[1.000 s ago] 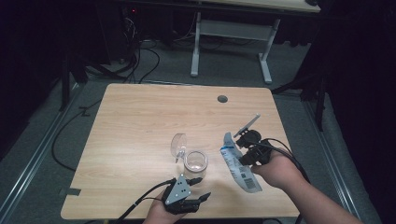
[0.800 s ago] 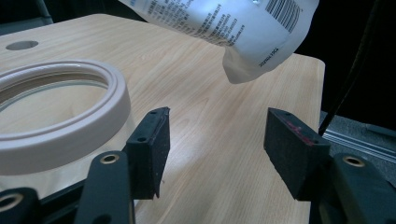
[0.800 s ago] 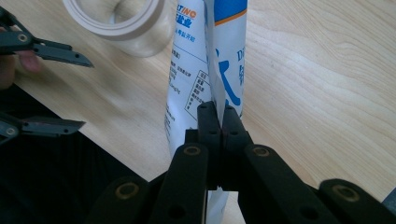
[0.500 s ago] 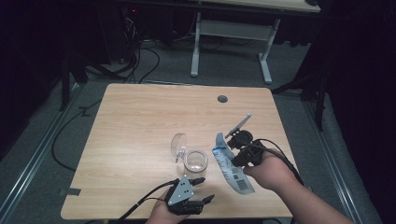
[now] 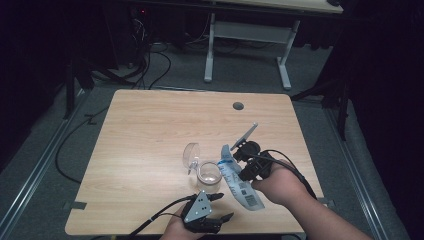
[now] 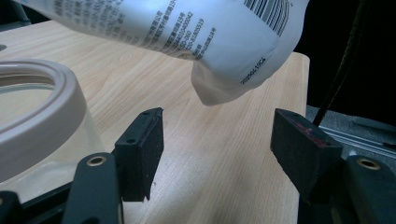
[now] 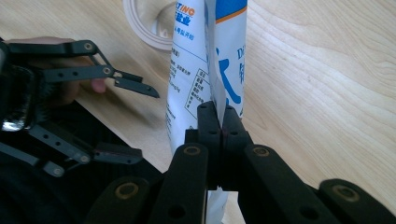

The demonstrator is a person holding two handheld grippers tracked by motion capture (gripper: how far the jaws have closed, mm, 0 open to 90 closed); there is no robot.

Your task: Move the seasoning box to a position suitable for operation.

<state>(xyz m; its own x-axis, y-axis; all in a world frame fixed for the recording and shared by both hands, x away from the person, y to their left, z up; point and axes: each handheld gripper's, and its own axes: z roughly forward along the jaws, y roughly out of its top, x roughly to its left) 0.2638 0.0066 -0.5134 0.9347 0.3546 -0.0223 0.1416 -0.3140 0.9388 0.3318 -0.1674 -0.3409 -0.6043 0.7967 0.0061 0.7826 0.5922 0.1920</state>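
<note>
One soft printed plastic pouch (image 5: pixel 239 176) beside a round glass jar (image 5: pixel 208 175).

The jar (image 5: pixel 209 176) stands on the bench (image 5: pixel 150 130) near its front edge — lid (image 5: pixel 191 153) just behind-left, pouch (image 5: pixel 240 182) immediately right. The left gripper (image 5: pixel 220 207) sits in front of the jar.

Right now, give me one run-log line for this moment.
right tool: shut on pouch | left tool: open, just opened, nothing between | jar: upright, lid open
</note>
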